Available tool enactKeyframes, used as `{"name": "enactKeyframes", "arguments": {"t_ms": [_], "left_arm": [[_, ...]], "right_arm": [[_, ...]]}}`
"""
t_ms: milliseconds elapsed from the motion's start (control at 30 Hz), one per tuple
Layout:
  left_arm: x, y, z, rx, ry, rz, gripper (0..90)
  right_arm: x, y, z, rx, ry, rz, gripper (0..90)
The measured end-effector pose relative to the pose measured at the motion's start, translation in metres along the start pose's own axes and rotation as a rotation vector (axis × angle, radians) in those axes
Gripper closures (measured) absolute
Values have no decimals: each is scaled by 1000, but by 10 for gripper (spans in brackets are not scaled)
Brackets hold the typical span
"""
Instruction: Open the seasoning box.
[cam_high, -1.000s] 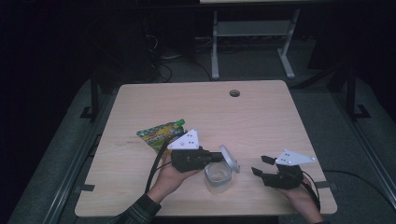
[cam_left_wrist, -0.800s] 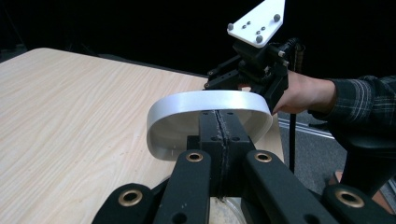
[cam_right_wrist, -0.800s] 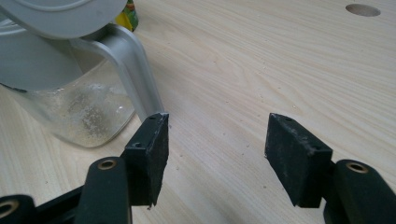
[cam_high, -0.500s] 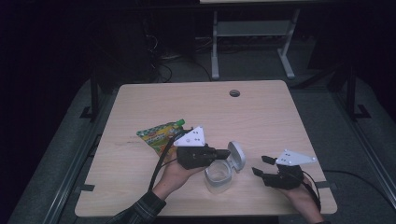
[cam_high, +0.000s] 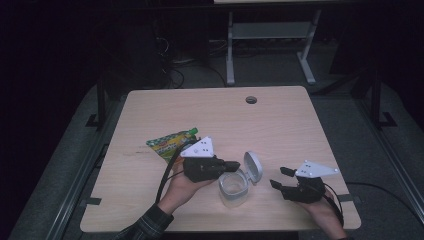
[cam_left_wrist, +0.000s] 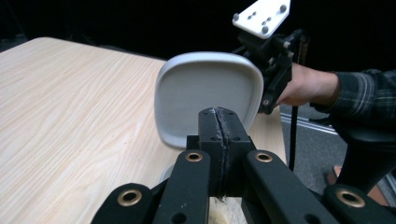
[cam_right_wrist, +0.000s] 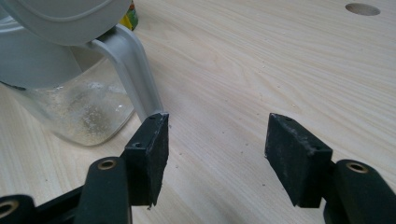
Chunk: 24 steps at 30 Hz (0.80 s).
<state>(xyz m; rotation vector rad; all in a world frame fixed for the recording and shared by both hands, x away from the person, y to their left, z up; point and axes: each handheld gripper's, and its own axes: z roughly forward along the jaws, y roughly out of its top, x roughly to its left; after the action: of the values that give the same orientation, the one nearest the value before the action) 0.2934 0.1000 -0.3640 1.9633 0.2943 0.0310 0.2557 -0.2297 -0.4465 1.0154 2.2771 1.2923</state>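
green snack pouch (cam_high: 172, 143), wooden table (cam_high: 280, 130)

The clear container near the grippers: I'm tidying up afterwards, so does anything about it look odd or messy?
Slightly. The clear container stands upright with its grey lid flipped open, and whitish residue clings to its inside wall. Nothing looks spilled on the table.

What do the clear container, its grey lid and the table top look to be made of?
The small clear container looks like transparent plastic, possibly glass: see-through walls with whitish residue. Its pale grey hinged lid, standing open, looks like matte moulded plastic with a raised rim and smooth handle. The light wood-grain table top looks like laminate rather than solid wood: printed-looking even grain, flat low sheen.
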Motion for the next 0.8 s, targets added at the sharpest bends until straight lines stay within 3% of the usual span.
{"name": "enactKeyframes", "arguments": {"t_ms": [800], "left_arm": [[-2,-30,-38,51,69,-46,784]], "right_arm": [[0,-1,2,7,5,1,395]]}}
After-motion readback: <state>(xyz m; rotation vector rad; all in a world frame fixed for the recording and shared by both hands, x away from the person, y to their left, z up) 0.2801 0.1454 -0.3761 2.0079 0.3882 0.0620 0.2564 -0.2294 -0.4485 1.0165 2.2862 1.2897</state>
